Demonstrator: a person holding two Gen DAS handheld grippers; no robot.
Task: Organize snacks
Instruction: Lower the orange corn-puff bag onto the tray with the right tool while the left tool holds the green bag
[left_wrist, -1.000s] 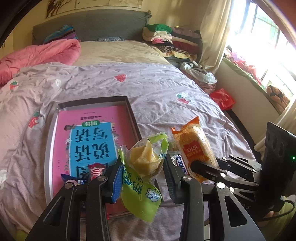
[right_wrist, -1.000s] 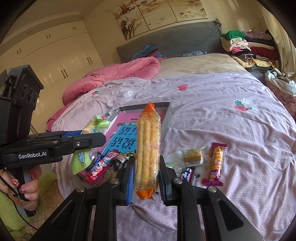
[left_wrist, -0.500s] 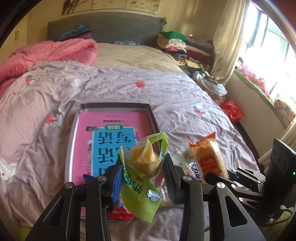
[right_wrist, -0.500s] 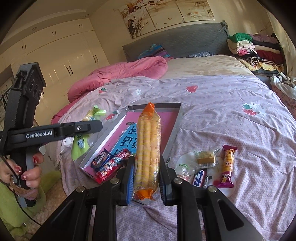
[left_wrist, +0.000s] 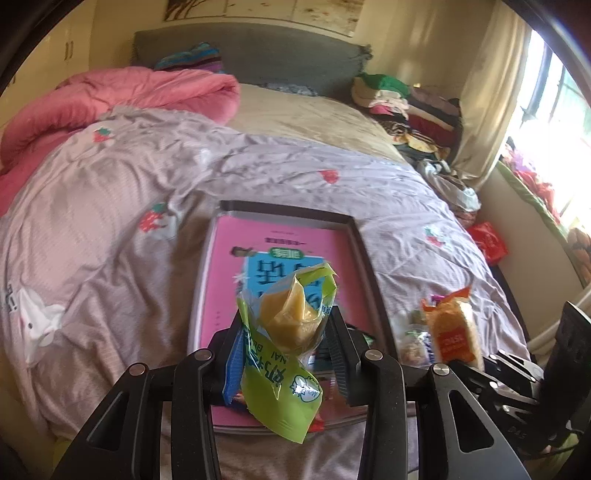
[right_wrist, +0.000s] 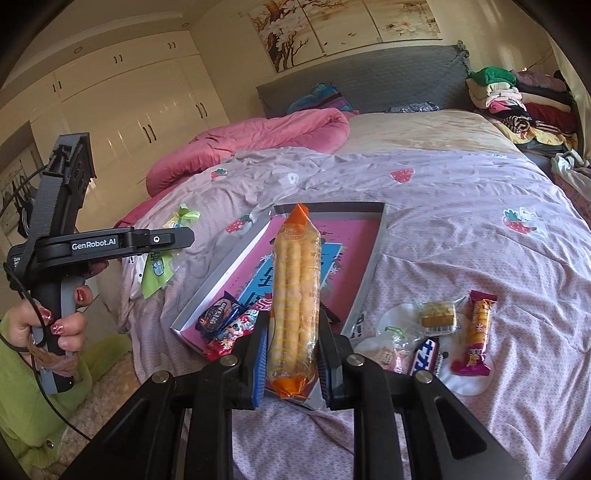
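Note:
My left gripper (left_wrist: 286, 354) is shut on a green snack bag (left_wrist: 284, 369) with a yellow cake inside, held above the near end of the grey tray (left_wrist: 284, 212). The bag also shows in the right wrist view (right_wrist: 157, 267). A pink and blue book (left_wrist: 280, 266) lines the tray. My right gripper (right_wrist: 293, 363) is shut on a long orange biscuit-stick pack (right_wrist: 295, 302), held over the tray's near edge (right_wrist: 364, 291). Two dark and red snack packs (right_wrist: 225, 321) lie in the tray's near corner.
Several loose snacks lie on the purple duvet (right_wrist: 461, 229) right of the tray: a small cake (right_wrist: 437, 314), a pink-orange bar (right_wrist: 478, 332), a blue bar (right_wrist: 424, 356). A pink quilt (right_wrist: 258, 136) lies at the back left. Folded clothes (right_wrist: 517, 96) are piled at the back right.
Both grippers have drawn back and swung left with their snacks. The tray now lies straight ahead of the left gripper, and more of the tray's near corner shows to the right one.

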